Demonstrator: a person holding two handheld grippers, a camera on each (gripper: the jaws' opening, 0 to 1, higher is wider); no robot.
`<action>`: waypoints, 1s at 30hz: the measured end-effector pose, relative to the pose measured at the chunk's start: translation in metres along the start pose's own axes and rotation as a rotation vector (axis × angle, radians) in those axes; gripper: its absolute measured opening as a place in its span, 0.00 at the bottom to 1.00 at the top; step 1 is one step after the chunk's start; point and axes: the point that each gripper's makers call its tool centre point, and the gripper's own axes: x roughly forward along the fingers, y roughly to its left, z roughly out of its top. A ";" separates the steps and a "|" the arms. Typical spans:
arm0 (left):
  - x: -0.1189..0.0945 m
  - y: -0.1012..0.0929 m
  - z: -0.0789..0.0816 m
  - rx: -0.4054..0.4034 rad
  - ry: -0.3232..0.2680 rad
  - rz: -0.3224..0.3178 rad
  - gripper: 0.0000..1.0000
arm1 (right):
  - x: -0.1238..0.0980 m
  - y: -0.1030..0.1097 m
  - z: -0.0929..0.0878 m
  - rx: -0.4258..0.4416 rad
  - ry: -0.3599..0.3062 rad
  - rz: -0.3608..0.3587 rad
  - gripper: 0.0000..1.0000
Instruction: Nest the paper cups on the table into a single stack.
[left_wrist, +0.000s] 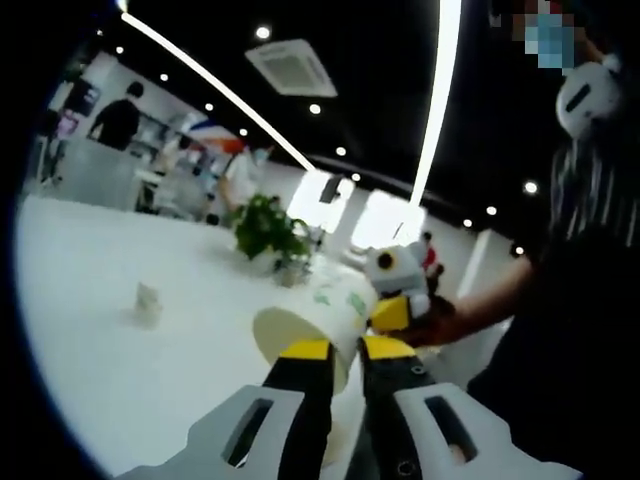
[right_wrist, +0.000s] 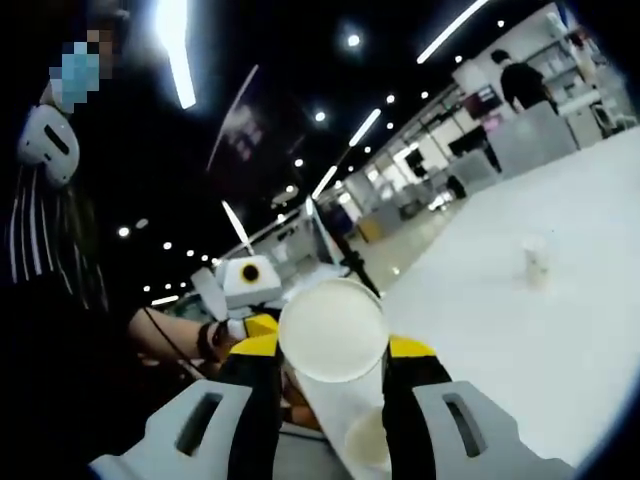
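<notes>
Paper cup (left_wrist: 318, 325), white with green print, lay tilted on its side between the yellow-tipped jaws of the left gripper (left_wrist: 345, 350), which pinched its wall; the round base faced the camera. Just beyond that cup the right gripper (left_wrist: 400, 300) reached in from the right, a person's hand (left_wrist: 440, 322) behind it. A small white object (left_wrist: 148, 303), too blurred to name, stood well apart from the cup on the white table (left_wrist: 110, 370). A potted green plant (left_wrist: 270, 232) sat farther back.

In the right gripper view, the right gripper (right_wrist: 333, 350) clamped a second paper cup (right_wrist: 333, 330), its round base toward the lens. The left gripper (right_wrist: 250, 295) sat just beside this cup. Another cup mouth (right_wrist: 366, 440) showed low between the jaws. A small pale object (right_wrist: 536, 260) stood far off on the table (right_wrist: 560, 340).
</notes>
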 end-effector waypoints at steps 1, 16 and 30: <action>0.000 0.000 0.000 0.003 0.000 -0.001 0.07 | 0.000 0.000 0.000 -0.001 0.001 -0.001 0.35; 0.004 -0.007 0.007 0.007 0.015 -0.039 0.00 | 0.000 -0.004 0.001 -0.018 0.003 -0.007 0.32; 0.003 -0.007 0.005 0.010 0.037 -0.035 0.00 | -0.006 -0.011 -0.004 -0.032 0.002 -0.045 0.35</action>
